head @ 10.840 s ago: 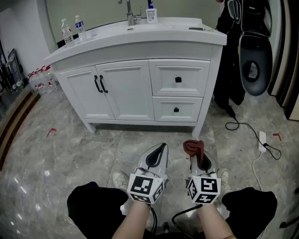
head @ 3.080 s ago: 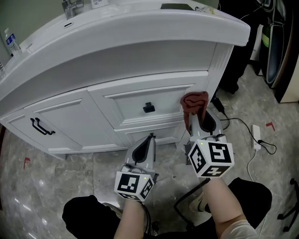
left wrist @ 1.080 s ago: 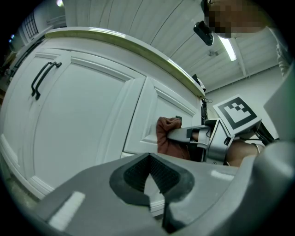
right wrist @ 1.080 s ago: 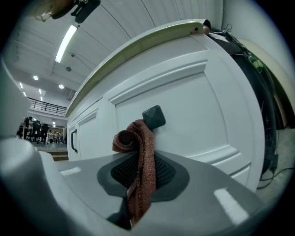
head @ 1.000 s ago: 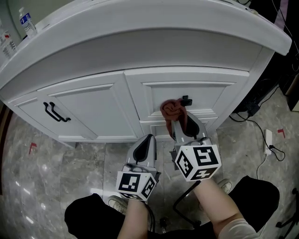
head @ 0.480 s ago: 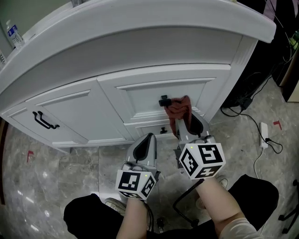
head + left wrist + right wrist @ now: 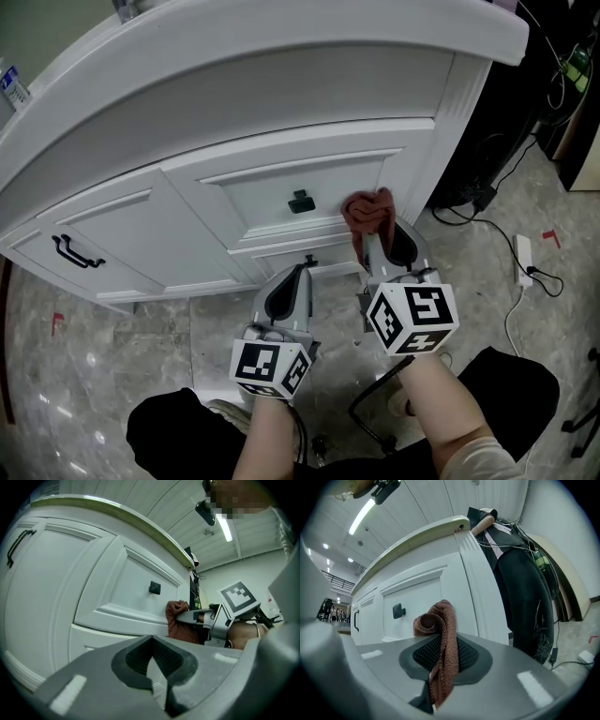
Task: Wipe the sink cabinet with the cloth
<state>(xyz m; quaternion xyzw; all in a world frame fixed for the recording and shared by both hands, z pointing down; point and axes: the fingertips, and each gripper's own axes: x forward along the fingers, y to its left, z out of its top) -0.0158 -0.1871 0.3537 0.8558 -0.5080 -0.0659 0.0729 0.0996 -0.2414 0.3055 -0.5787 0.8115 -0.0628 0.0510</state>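
One cloth clamped in right gripper, against drawer

The grey left gripper and right gripper carry white cubes with black square markers, above black trousers.

The head view is bright and even, lit from overhead. The white sink cabinet nearly washes out, with a soft band of shadow under the overhang of the counter. The polished floor carries small pale glints at lower left. Both gripper views are fisheye circles with black corners, and the cabinet's panel lines bow strongly in them. A ceiling strip light glares in the left gripper view, and another strip light shows in the right. The left gripper and right gripper loom grey and soft near the lens, while the cloth shows its weave sharply.
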